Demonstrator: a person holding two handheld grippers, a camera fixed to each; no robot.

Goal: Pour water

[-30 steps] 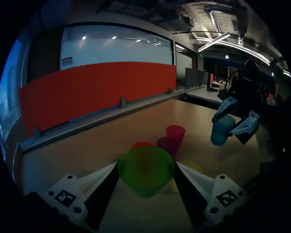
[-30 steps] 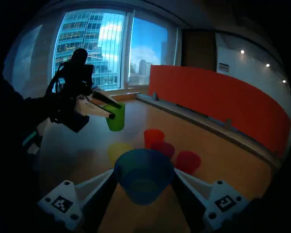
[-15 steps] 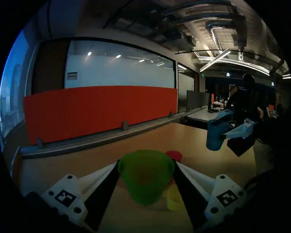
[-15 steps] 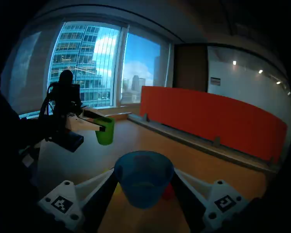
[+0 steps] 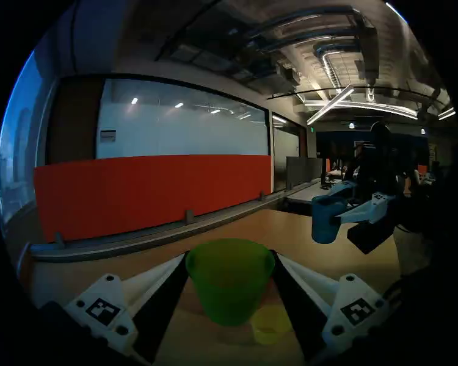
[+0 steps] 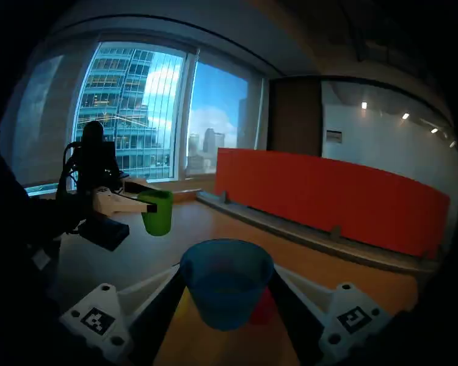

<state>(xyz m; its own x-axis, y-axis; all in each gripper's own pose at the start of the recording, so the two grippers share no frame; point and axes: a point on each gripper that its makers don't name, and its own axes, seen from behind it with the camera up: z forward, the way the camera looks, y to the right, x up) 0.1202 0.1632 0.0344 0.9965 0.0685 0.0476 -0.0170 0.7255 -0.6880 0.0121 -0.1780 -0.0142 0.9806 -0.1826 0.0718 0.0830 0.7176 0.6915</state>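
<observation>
Green plastic sat at the lower centre of the left gripper view, where the green cup (image 5: 230, 287) stood upright between the two white fingers (image 5: 162, 287) of the left gripper (image 5: 229, 256), one pressing on each side of it. Just below and to the right of it a yellow cup (image 5: 270, 323) rested on the wooden worktop (image 5: 290, 226). At the right of that view, the right gripper (image 5: 345, 207) held the blue cup (image 5: 323, 219) upright in the air, clear of the worktop, in front of a dark figure.

At the lower centre of the right gripper view, the blue cup was clamped between that gripper's own fingers (image 6: 296, 287), mouth up; whether it held water could not be told. A red cup (image 6: 264, 305) showed just behind its lower right side. At the left of that view the green cup hung upright above the worktop in the left gripper's fingers, well apart from the blue cup. An orange-red partition (image 6: 351, 195) ran along the far edge of the worktop, and a tall window (image 6: 143, 122) filled the upper left
</observation>
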